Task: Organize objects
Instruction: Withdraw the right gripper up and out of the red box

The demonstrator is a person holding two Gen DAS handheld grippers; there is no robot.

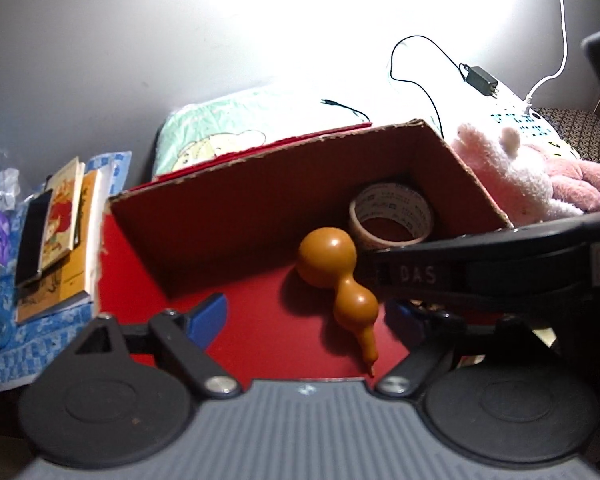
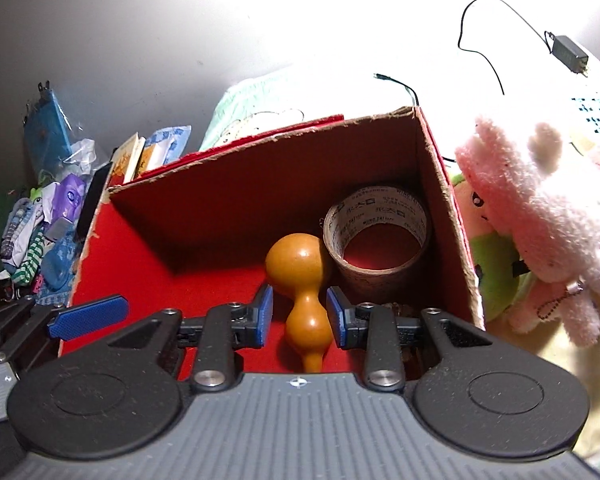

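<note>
1. The gourd (image 2: 300, 292) lies on the red floor of the box (image 2: 236, 184), narrow end toward the cameras. The tape roll (image 2: 376, 232) stands just beside it at 2 o'clock, in the box's far right corner. Two things look stowed.

2. The right hand-held gripper (image 2: 299, 316) is partly open, its blue pads either side of the gourd's waist with a gap on each. It grips nothing. I cannot tell whether it is letting go or about to pick up.

3. The left hand-held gripper (image 1: 308, 316) is wide open and empty, low over the box floor. The gourd (image 1: 336, 284) lies between its fingers, touching neither.

4. Left to do, I judge: the pink plush (image 2: 540, 216) just outside the box wall at 3 o'clock, and books (image 1: 60, 236) and loose clutter (image 2: 32, 224) at 9 o'clock.

5. In the way: the right tool's body crosses the left view at 3 o'clock, close over the tape roll. A black cable (image 1: 416, 76) and adapter (image 1: 482, 80) lie on the bed behind at 1 o'clock.
</note>
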